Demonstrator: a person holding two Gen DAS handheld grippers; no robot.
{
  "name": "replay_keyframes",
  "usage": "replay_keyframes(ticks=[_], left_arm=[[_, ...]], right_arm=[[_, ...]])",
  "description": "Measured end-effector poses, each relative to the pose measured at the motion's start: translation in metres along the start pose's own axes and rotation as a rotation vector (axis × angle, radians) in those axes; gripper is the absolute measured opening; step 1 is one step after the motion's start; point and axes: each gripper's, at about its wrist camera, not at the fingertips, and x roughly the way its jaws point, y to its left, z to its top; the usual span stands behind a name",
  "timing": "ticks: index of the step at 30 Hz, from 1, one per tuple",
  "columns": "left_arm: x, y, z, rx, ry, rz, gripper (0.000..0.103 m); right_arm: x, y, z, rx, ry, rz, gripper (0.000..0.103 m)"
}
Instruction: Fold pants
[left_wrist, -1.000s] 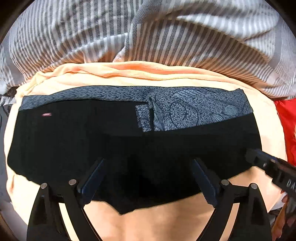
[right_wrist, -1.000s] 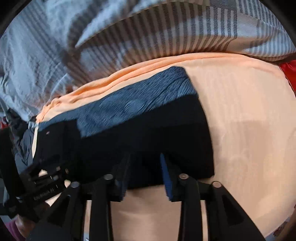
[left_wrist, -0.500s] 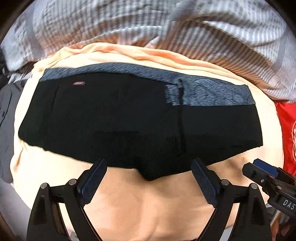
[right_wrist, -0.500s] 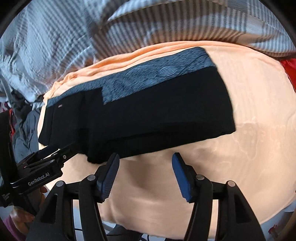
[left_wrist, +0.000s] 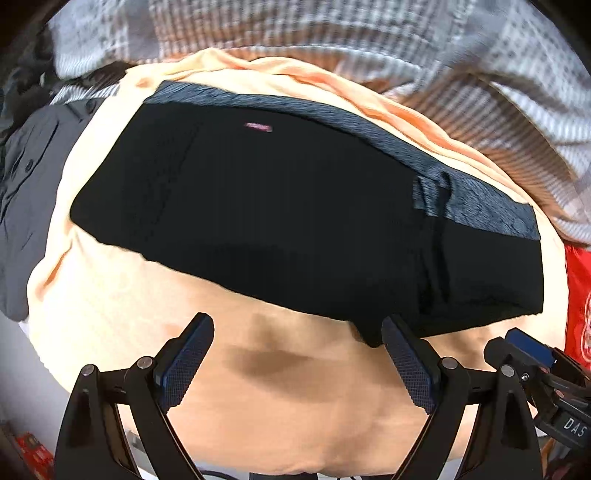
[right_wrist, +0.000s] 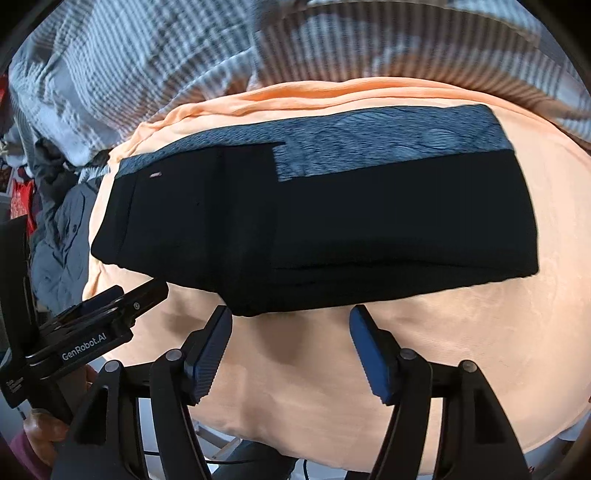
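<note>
Already the black pants with a grey patterned waistband (right_wrist: 332, 229) are laid folded on the peach cloth (right_wrist: 369, 369), released from both grippers' parted, empty jaws.

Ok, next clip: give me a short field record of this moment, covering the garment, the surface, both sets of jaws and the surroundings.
garment: black pants with grey patterned waistband, folded into a flat block
surface: peach cloth
left gripper: jaws open, empty, short of the pants
right gripper: jaws open, empty, have just been opening, nothing between them
surroundings: striped bedding behind; grey garment and red item beside the cloth
</note>
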Motion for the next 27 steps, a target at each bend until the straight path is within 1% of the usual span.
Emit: replay_keyframes(ticks=[9, 12, 15, 18, 22, 27], left_arm=[[0.006, 0.026, 0.0, -0.05, 0.006, 0.009, 0.093], [0.008, 0.032, 0.0, -0.069, 0.015, -0.01, 0.093], [0.008, 0.038, -0.001, -0.087, 0.004, -0.018, 0.093], [0.008, 0.047, -0.001, -0.121, 0.003, -0.045, 0.093], [0.007, 0.067, 0.001, -0.191, -0.012, -0.08, 0.093], [0.006, 0.1, 0.009, -0.302, -0.048, -0.158, 0.093]], right_arm=[[0.012, 0.028, 0.003, -0.059, 0.029, 0.001, 0.07], [0.014, 0.033, 0.004, -0.072, 0.034, 0.0, 0.07], [0.016, 0.036, 0.005, -0.08, 0.037, -0.005, 0.07], [0.018, 0.038, 0.005, -0.084, 0.041, -0.007, 0.07], [0.019, 0.04, 0.005, -0.099, 0.044, -0.022, 0.07], [0.023, 0.04, 0.004, -0.109, 0.054, -0.034, 0.071]])
